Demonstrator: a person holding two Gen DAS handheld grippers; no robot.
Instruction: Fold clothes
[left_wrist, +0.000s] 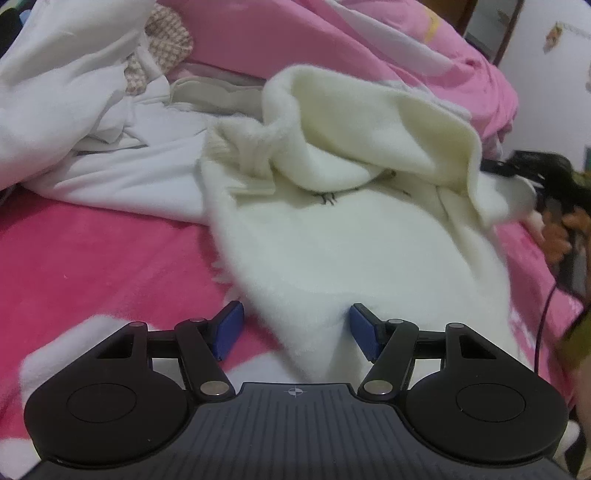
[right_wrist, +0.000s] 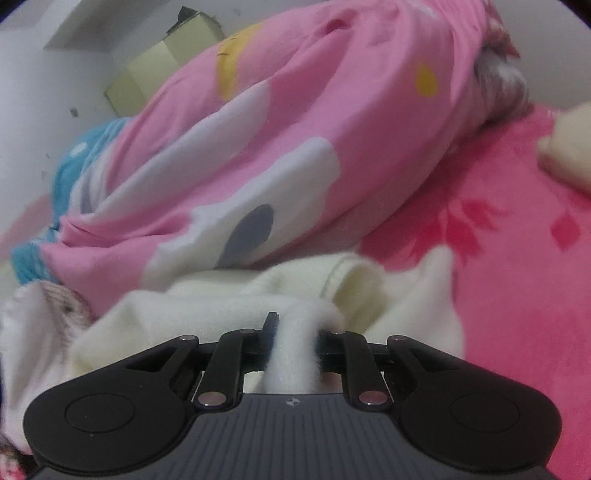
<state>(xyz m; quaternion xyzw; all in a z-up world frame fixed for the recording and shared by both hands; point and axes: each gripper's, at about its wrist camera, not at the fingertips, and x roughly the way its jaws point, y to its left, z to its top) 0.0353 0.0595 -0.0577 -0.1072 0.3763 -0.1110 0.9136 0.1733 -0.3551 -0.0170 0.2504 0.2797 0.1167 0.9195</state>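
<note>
A cream fleece garment (left_wrist: 332, 251) lies crumpled on the pink blanket (left_wrist: 92, 258). My left gripper (left_wrist: 295, 328) stands open at its near hem. The fabric lies between the blue pads (left_wrist: 364, 332); the right pad touches it and the left one stands just clear. In the right wrist view my right gripper (right_wrist: 291, 328) is shut on a bunched fold of the same cream garment (right_wrist: 221, 306). From the left wrist view the right gripper (left_wrist: 532, 173) is a dark blur at the far right, holding a lifted flap of the garment.
White clothes (left_wrist: 74, 110) and a checked piece (left_wrist: 162, 40) are heaped at the back left. A pink printed duvet (right_wrist: 295, 122) is piled behind the garment. A cardboard box (right_wrist: 159, 70) stands by the wall. A black cable (left_wrist: 543, 325) hangs at the right.
</note>
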